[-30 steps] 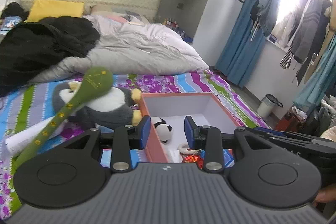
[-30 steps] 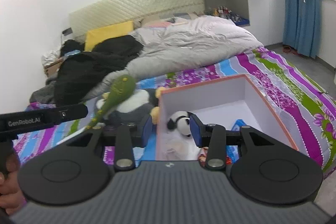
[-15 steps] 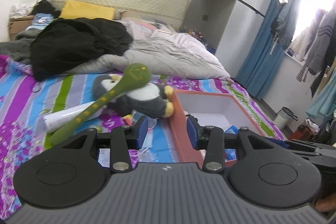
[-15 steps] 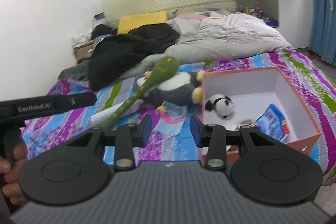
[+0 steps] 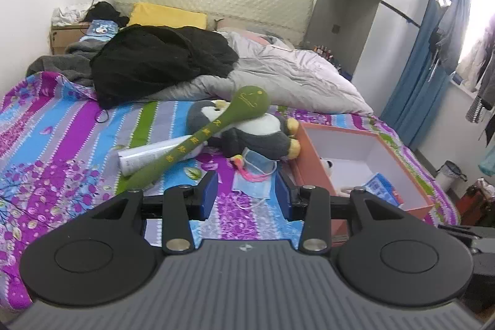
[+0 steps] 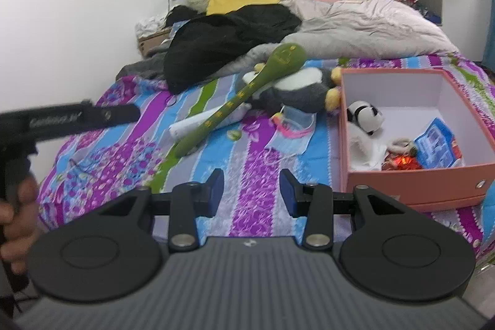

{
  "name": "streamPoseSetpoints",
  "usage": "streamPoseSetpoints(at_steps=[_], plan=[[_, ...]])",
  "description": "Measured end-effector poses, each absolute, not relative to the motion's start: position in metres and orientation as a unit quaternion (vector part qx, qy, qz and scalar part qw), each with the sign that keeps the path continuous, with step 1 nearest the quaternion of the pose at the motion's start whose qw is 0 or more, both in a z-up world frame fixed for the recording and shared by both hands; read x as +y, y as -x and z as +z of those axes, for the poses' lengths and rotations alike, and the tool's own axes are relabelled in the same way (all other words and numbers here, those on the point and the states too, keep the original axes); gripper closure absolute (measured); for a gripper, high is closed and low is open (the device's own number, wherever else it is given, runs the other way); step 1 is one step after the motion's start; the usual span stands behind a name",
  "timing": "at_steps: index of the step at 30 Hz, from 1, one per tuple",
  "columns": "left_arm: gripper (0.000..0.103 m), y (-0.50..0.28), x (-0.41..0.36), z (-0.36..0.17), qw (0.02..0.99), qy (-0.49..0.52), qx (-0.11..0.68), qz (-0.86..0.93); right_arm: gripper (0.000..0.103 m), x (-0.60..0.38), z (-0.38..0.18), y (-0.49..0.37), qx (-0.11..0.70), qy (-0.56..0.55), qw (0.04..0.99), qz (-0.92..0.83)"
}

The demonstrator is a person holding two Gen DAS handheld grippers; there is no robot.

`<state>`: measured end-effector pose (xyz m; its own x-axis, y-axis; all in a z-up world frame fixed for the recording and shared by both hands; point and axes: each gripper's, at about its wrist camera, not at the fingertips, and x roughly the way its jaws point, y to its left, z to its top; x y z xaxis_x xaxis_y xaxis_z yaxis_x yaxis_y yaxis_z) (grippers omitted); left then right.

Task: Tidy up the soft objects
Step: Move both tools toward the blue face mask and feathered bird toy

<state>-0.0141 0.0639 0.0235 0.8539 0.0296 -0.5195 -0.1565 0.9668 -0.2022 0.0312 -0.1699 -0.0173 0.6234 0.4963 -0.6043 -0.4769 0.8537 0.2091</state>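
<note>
Soft toys lie on the striped purple, blue and green bedspread [image 5: 62, 144] ahead of both grippers: a grey-and-white plush penguin [image 5: 253, 132] rests on its side just left of the pink box [image 6: 417, 184], its yellow feet touching the box wall, and a long green plush club [image 5: 216, 132] leans across the penguin, its rounded head up and its handle running down toward the near left. Yellow characters run along the club's handle, too small to read. A blue face mask [image 6: 290, 141] lies flat on the bedspread in front of the penguin, nearest to the grippers, and a white roll [image 5: 148, 155] sits under the club. Inside the box are a small panda plush [image 6: 365, 116] against the left wall and a blue packet [image 6: 439, 146] whose print cannot be read. The left gripper [image 5: 246, 195] hovers above the bedspread, jaws apart and empty, with the mask just beyond its tips. The right gripper [image 6: 251, 192] is likewise spread and empty, the box to its right. The left tool, seen from the right wrist, bears blurred lettering.
</note>
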Motion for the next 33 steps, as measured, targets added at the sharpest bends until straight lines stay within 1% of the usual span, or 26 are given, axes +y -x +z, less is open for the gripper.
streamPoseSetpoints(at_steps=[9, 17, 21, 33], plan=[[0.056, 0.005, 0.074, 0.018, 0.952, 0.151, 0.261, 0.049, 0.060, -0.160, -0.021, -0.042, 0.347, 0.019, 0.897, 0.274], [0.056, -0.022, 0.068, -0.002, 0.944, 0.155, 0.290, 0.033, 0.060, -0.160, -0.033, -0.061, 0.361, -0.009, 0.897, 0.254], [0.056, -0.036, 0.071, -0.013, 0.939, 0.167, 0.299, 0.028, 0.060, -0.156, -0.042, -0.072, 0.370, -0.005, 0.894, 0.250], [0.056, -0.115, 0.101, -0.073, 0.911, 0.198, 0.360, 0.021, 0.060, -0.122, -0.074, -0.139, 0.397, -0.003, 0.887, 0.236]])
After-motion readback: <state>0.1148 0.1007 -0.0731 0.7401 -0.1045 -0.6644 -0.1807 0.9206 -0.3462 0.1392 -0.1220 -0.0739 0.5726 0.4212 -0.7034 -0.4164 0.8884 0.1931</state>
